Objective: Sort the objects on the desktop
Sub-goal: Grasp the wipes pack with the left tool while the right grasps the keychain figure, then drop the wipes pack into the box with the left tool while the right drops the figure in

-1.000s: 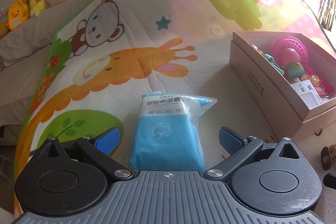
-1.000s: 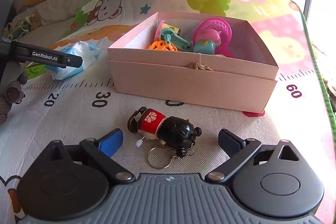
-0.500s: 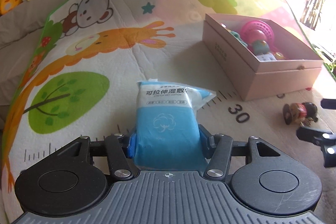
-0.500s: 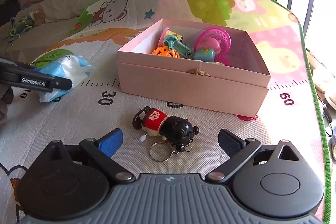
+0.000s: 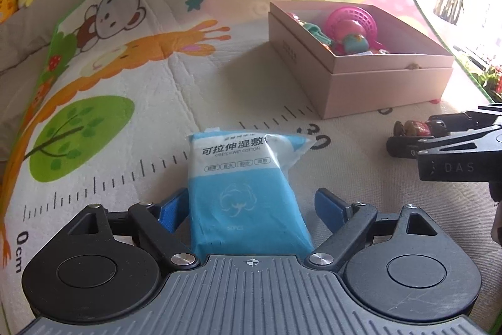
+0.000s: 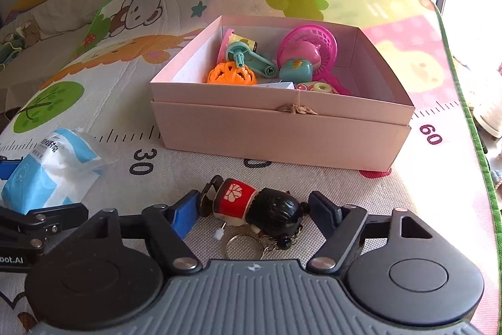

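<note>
At the bottom centre of the left wrist view, the left tool (image 5: 251,209) stands wide around the blue wet-cotton pack (image 5: 244,193). Its blue pads flank the pack's lower half, with a clear gap on the right and the left pad very near; whether that one touches I cannot tell. The pack lies flat on the play mat (image 5: 157,102), lengthwise along the fingers, so a straight squeeze across its narrow sides should take it.

In the right wrist view the right tool (image 6: 254,209) is likewise parted, narrowly, around the doll keychain (image 6: 254,204) at lower centre. The pads sit just beside its feet and head, seemingly not yet pressing. The doll lies on its side with its ring trailing toward the camera, which may dangle when it is lifted.

Farther up, at mid-frame, the pink box (image 6: 282,131) stands open with toys already inside, likely the destination for both items.
</note>
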`<state>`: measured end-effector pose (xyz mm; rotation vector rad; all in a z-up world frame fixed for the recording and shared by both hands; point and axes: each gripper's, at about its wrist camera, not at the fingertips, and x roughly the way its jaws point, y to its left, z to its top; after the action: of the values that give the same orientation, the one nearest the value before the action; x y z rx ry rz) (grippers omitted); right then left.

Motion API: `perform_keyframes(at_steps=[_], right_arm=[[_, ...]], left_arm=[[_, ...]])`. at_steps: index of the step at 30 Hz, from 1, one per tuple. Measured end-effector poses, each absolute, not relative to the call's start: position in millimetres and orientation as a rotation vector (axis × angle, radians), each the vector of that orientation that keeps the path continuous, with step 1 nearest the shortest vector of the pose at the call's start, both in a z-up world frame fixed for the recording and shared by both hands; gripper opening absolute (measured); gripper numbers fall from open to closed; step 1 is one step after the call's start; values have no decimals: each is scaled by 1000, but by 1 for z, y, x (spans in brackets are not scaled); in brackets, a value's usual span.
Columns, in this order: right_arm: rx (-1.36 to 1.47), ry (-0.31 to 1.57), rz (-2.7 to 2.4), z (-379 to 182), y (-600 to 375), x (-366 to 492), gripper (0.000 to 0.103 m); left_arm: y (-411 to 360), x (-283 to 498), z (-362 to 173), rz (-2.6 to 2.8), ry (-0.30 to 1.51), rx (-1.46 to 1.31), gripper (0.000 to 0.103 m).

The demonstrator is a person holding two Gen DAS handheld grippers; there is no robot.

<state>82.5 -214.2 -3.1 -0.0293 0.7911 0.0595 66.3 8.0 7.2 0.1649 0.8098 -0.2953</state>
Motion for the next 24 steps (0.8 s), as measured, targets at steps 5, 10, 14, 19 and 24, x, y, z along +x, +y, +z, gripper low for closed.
perform_keyframes(at_steps=[5, 10, 14, 19, 24], right_arm=[[-41, 816, 133, 3, -221, 63, 71], [-51, 793, 194, 21, -228, 38, 71], [-31, 752, 235, 46, -240, 20, 70], [-26, 561, 219, 118, -268, 9, 70], [-16, 392, 173, 180, -288, 37, 70]], left_arm=[[7, 66, 7, -289, 803, 164, 80], [6, 55, 11, -289, 788, 185, 62], [5, 35, 30, -321, 746, 179, 58], [-8, 22, 104, -399, 499, 197, 58], [-48, 60, 147, -452, 334, 196, 58]])
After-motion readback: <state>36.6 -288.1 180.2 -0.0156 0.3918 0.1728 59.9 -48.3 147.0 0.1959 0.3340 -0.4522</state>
